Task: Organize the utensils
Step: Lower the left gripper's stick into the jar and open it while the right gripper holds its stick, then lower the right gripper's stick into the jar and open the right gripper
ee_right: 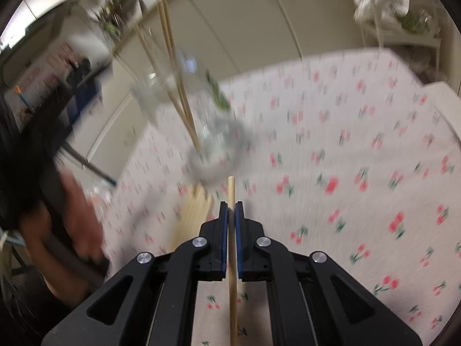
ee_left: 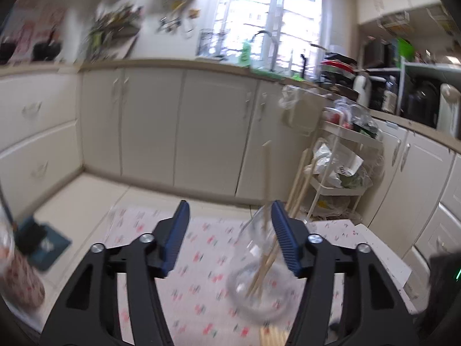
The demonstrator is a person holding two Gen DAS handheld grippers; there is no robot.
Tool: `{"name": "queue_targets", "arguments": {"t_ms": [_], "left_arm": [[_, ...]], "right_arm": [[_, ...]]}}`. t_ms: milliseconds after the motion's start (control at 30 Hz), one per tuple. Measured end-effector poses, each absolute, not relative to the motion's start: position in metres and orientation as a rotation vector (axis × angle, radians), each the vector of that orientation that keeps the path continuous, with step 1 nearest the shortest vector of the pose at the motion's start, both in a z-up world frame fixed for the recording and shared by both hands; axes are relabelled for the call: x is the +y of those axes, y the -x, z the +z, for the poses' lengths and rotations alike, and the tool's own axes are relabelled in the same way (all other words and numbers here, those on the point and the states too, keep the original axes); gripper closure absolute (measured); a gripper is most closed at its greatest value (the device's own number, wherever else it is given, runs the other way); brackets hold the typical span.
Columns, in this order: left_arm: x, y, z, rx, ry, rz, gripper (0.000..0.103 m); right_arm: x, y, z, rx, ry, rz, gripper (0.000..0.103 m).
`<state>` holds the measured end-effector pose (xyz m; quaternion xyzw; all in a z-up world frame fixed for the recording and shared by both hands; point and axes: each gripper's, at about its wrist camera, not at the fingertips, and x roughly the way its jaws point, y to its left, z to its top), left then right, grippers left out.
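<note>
In the left wrist view, the left gripper (ee_left: 230, 230) has its jaws apart, with nothing pressed between them. The clear glass jar (ee_left: 256, 271) stands on the cherry-print tablecloth (ee_left: 201, 259) just inside the right jaw, apparently so the jaws can steady it while sticks go in. Several chopsticks (ee_left: 268, 262) already lean inside it, tips rising to the far right. A loose bundle of chopsticks (ee_left: 273, 337) is cut off at the near edge. Motion blur softens the jar's rim, so whether the right jaw touches the glass is unclear.

In the right wrist view, the right gripper (ee_right: 231, 210) is clamped on a single chopstick (ee_right: 232, 259), which points far toward the jar (ee_right: 201, 132), probably for dropping in. The loose bundle (ee_right: 196, 207) lies just left of the jaws. A blurred hand (ee_right: 77, 219) at the left is hard to make out.
</note>
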<state>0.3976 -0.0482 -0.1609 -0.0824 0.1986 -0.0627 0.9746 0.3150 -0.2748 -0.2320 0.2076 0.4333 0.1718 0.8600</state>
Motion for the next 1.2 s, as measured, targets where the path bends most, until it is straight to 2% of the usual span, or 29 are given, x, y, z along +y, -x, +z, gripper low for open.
{"name": "queue_targets", "arguments": {"t_ms": [333, 567, 700, 867, 1033, 1100, 1133, 1167, 1200], "left_arm": [[-0.005, -0.372, -0.201, 0.475, 0.283, -0.049, 0.031], [0.009, -0.380, -0.216, 0.512, 0.355, -0.044, 0.026], [0.013, -0.381, -0.220, 0.515, 0.381, -0.045, 0.026], [0.010, -0.381, -0.221, 0.518, 0.372, -0.059, 0.022], [0.009, -0.383, -0.221, 0.524, 0.378, -0.064, 0.021], [0.010, -0.384, -0.221, 0.527, 0.380, -0.065, 0.021], [0.010, -0.384, -0.221, 0.526, 0.380, -0.065, 0.021], [0.010, -0.384, -0.222, 0.527, 0.381, -0.066, 0.021], [0.010, -0.384, -0.221, 0.528, 0.380, -0.065, 0.021]], "right_arm": [[-0.272, -0.334, -0.149, 0.512, -0.599, 0.327, 0.097], [-0.264, -0.350, -0.090, 0.359, -0.591, 0.354, 0.097], [-0.266, -0.359, -0.097, 0.472, -0.507, 0.278, 0.097], [-0.279, -0.382, -0.185, 0.839, -0.436, 0.102, 0.097], [-0.269, -0.392, -0.227, 0.947, -0.341, -0.010, 0.097], [-0.260, -0.397, -0.234, 0.973, -0.272, -0.036, 0.087], [-0.255, -0.398, -0.236, 0.982, -0.234, -0.058, 0.070], [-0.252, -0.398, -0.240, 0.988, -0.210, -0.066, 0.063], [-0.250, -0.398, -0.244, 0.997, -0.192, -0.065, 0.063]]}}
